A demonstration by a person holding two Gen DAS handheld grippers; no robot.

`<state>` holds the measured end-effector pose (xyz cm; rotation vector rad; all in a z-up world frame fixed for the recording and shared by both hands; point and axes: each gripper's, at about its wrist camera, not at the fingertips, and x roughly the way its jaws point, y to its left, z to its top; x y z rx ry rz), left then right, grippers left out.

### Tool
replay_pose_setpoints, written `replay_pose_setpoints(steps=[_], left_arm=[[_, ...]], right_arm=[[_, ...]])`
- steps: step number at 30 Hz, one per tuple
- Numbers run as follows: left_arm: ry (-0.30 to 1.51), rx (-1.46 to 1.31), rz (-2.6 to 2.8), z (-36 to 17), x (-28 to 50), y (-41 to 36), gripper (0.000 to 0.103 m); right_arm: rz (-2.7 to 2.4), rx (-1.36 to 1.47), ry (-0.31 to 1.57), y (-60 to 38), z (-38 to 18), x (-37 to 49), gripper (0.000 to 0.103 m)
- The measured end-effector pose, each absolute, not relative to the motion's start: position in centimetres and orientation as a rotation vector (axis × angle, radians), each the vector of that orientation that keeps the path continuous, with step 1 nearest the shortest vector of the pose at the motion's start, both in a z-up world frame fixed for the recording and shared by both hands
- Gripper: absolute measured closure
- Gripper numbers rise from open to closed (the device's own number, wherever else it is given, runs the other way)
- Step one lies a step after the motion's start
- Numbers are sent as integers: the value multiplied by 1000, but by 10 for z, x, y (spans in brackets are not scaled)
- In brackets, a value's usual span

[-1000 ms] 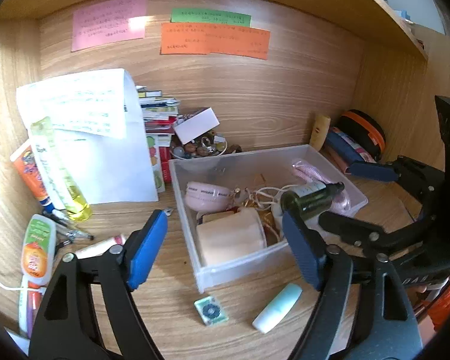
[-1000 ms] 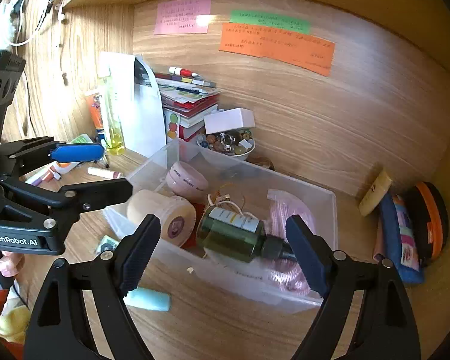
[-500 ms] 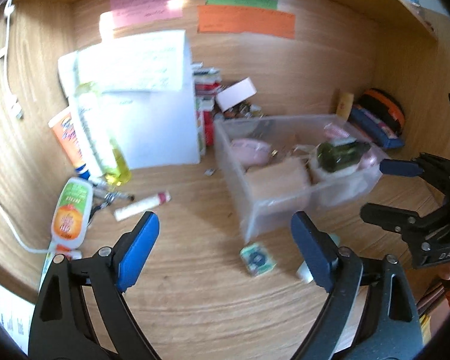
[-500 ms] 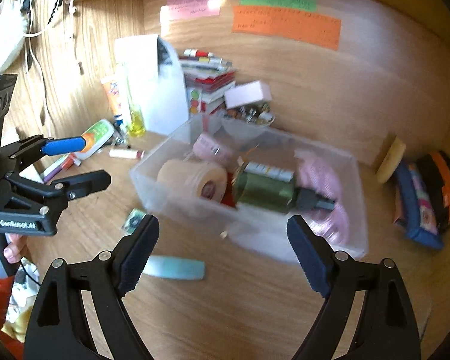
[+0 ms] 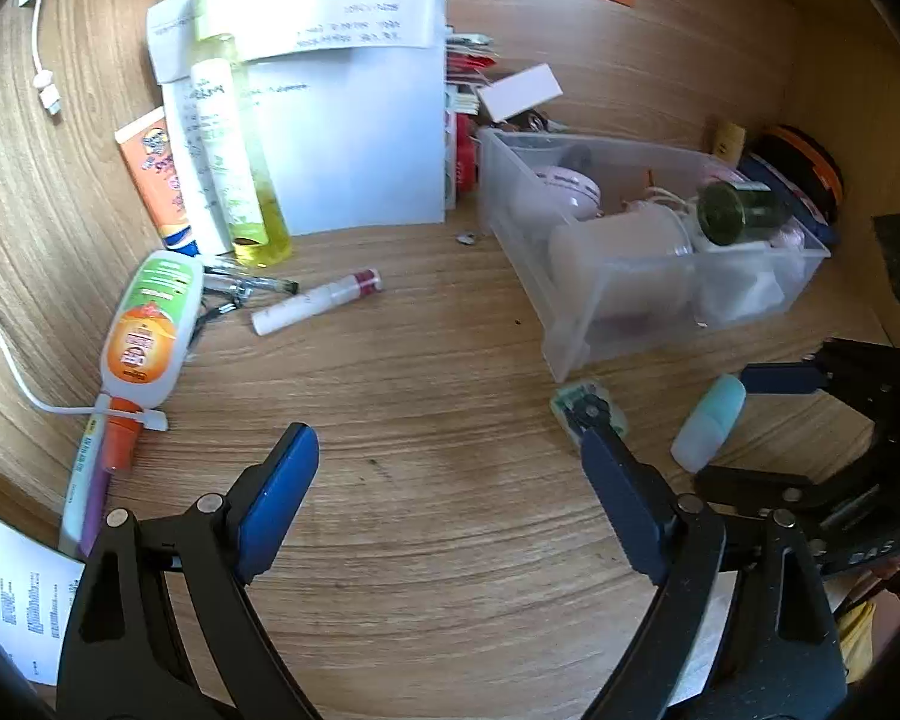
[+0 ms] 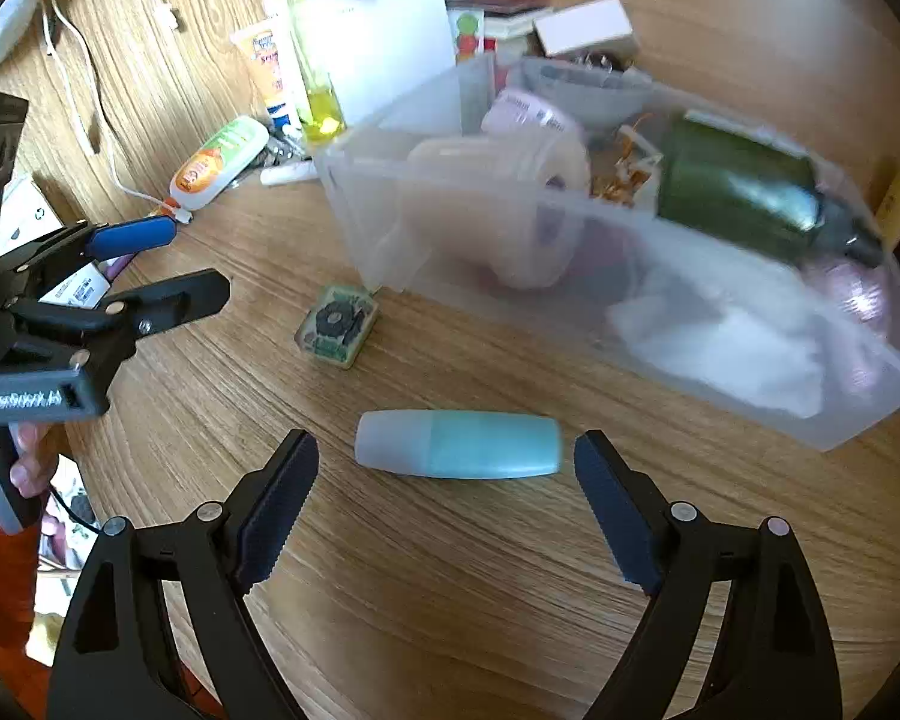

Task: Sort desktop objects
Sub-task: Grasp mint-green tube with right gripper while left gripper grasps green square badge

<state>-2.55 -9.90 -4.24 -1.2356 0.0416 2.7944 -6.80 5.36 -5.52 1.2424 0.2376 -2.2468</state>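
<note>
Right claw [image 6: 444, 456] released over teal tube [image 6: 459, 443], left claw [image 5: 447, 450] released, white lip balm [image 5: 315, 301] only in left view

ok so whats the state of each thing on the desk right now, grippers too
right gripper: open, empty, fingers either side of the teal tube
left gripper: open, empty, above bare desk
teal tube: lying flat on the desk, outside the bin
clear plastic bin: open-topped, holding items
green glass bottle: on its side in the bin
small green packet: flat on the desk beside the bin
white lip balm stick: lying on the desk, capped
</note>
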Motion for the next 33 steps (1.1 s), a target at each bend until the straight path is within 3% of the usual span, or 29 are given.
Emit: replay_pose_setpoints(steps=[5, 7, 15, 21, 27, 33], left_arm=[[64, -1238, 2758, -45, -29, -85, 13], [70, -1238, 2743, -47, -31, -79, 13], [83, -1256, 2709, -51, -47, -57, 14], [67, -1304, 2669, -59, -63, -44, 37], [60, -1375, 2634, -67, -74, -42, 78], [56, -1371, 2641, -66, -72, -41, 79]], right_arm=[[-2262, 1245, 228, 50, -62, -71, 19], [-2267, 1236, 224, 51, -61, -70, 32], [-2276, 1223, 177, 71, -57, -68, 32], [-2343, 1199, 130, 102, -45, -68, 32], [-2403, 1148, 126, 118, -36, -64, 32], [-2414, 1133, 90, 130, -31, -67, 32]])
